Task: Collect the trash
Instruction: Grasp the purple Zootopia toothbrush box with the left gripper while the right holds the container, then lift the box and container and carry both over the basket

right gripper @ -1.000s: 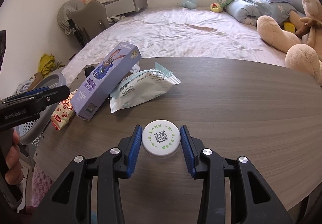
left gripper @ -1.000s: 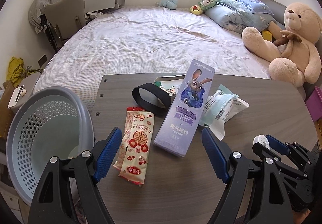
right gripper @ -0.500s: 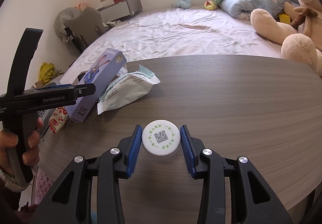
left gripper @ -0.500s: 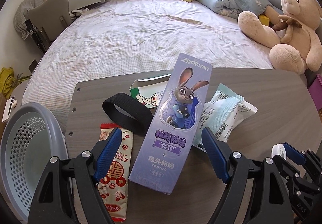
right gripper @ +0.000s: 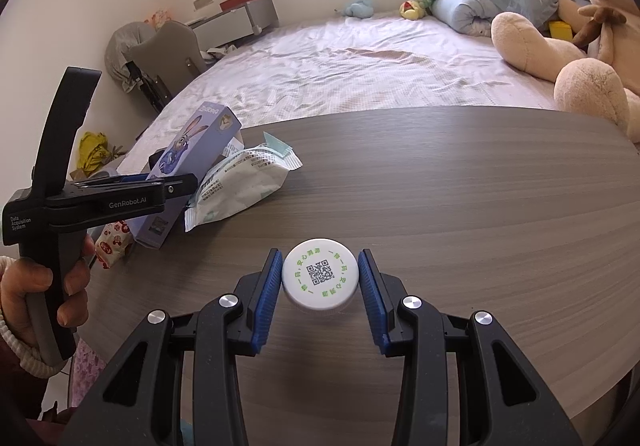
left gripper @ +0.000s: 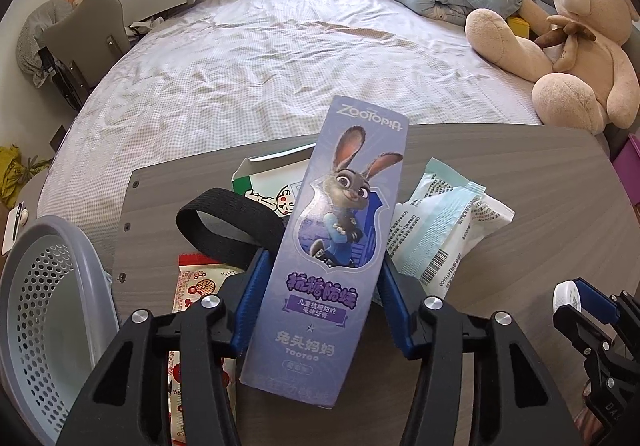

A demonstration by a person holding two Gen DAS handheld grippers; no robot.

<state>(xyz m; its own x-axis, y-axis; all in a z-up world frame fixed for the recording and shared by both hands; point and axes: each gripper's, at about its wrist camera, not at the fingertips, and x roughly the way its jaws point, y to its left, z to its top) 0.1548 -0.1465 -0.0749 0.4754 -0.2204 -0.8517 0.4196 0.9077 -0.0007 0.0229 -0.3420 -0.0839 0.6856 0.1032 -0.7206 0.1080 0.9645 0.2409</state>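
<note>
A tall purple toothpaste box (left gripper: 332, 246) with a cartoon rabbit lies on the wooden table (left gripper: 520, 173). My left gripper (left gripper: 322, 262) is closing its jaws around the box's lower half, and both blue pads touch its sides. In the right wrist view the same box (right gripper: 180, 149) shows beside the left gripper (right gripper: 176, 181), which a hand (right gripper: 40, 286) holds. My right gripper (right gripper: 320, 278) is shut on a round white cap (right gripper: 320, 274) with a QR code, just above the table. That cap (left gripper: 564, 294) also shows at the lower right of the left wrist view.
A red snack wrapper (left gripper: 196, 286), a black strap loop (left gripper: 224, 226), a small white-green carton (left gripper: 272, 181) and a white-teal packet (left gripper: 440, 221) lie around the box. A grey perforated basket (left gripper: 40, 306) stands off the table's left edge. Behind are a bed (left gripper: 280, 65) and a teddy bear (left gripper: 568, 45).
The left gripper came forward over the purple box and its jaws narrowed from wide apart onto the box's sides. The right gripper kept the white cap and hardly moved.
</note>
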